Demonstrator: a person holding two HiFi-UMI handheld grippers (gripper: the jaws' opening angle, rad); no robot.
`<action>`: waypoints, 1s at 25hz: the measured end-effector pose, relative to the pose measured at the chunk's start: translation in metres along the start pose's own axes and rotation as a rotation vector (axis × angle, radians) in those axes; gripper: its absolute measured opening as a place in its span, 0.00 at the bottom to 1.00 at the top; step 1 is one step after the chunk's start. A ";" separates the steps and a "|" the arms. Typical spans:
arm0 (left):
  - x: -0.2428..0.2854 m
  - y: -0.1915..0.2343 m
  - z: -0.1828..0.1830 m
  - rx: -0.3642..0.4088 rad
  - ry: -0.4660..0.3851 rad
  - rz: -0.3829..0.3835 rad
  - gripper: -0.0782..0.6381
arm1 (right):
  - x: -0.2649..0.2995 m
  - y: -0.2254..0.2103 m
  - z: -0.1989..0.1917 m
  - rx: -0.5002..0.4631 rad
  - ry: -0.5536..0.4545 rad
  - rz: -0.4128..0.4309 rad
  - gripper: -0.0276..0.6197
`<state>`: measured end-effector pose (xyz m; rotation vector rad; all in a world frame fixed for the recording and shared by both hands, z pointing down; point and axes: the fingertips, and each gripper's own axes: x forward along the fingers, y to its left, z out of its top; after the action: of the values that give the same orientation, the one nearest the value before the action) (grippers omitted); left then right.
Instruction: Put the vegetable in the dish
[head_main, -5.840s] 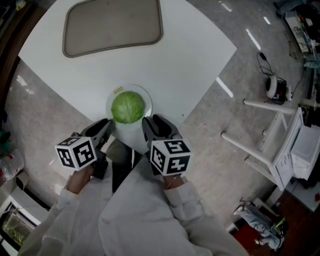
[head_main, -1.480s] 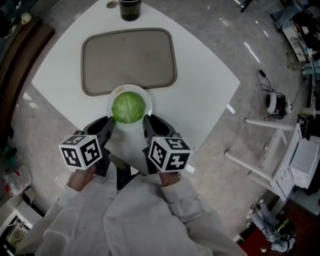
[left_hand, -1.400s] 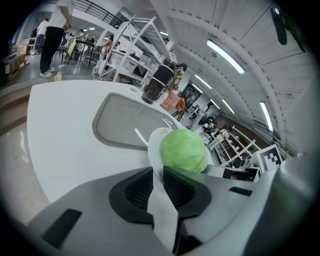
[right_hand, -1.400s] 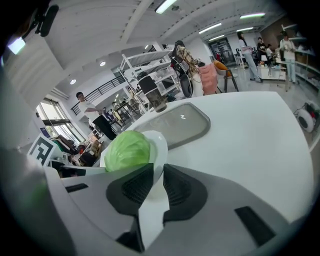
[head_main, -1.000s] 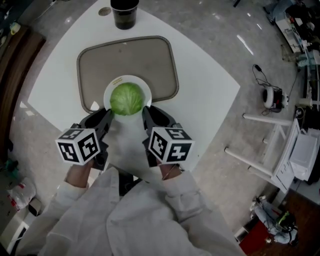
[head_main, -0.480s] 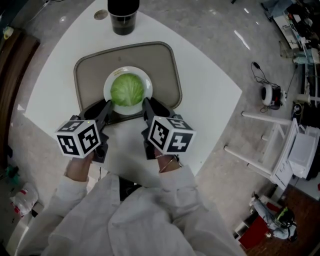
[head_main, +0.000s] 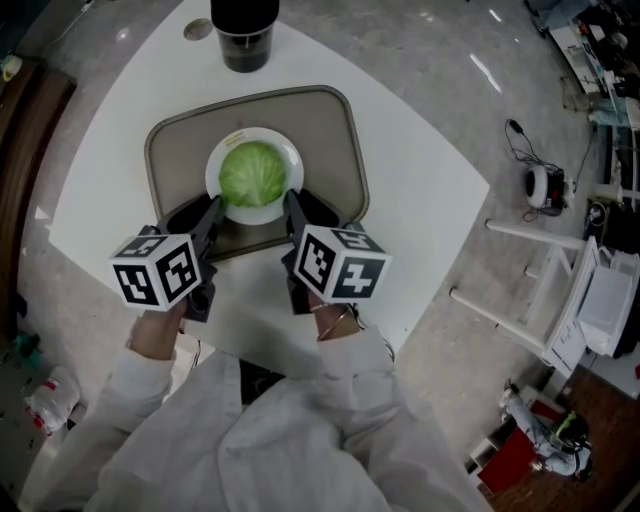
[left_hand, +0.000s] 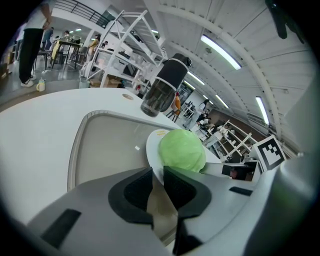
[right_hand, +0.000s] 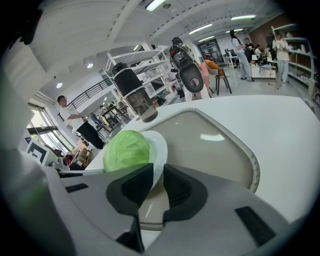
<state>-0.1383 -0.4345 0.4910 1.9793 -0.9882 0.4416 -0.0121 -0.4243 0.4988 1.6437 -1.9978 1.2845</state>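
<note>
The tray (head_main: 335, 150) on the white table (head_main: 420, 170) lies under the white plate (head_main: 222, 155) bearing the cabbage (head_main: 252, 174); whether the plate touches it yet is unclear. The left gripper (head_main: 212, 212) and right gripper (head_main: 292, 205) each pinch the plate's near rim, so lower both evenly, keep the plate level, then release together.

Vegetable (head_main: 252, 172) in dish (head_main: 216, 160) over tray (head_main: 330, 150); cup (head_main: 245, 40) behind
</note>
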 end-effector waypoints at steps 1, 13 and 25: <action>0.001 0.002 0.000 -0.004 0.004 0.002 0.19 | 0.002 0.000 0.000 -0.001 0.005 -0.001 0.15; 0.009 0.006 -0.004 -0.010 0.036 0.033 0.19 | 0.011 -0.003 0.000 -0.052 0.068 -0.022 0.15; 0.010 0.009 -0.004 0.008 0.042 0.057 0.19 | 0.016 -0.004 -0.003 -0.165 0.096 -0.076 0.16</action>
<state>-0.1392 -0.4387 0.5043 1.9448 -1.0202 0.5168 -0.0151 -0.4328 0.5128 1.5358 -1.9105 1.1181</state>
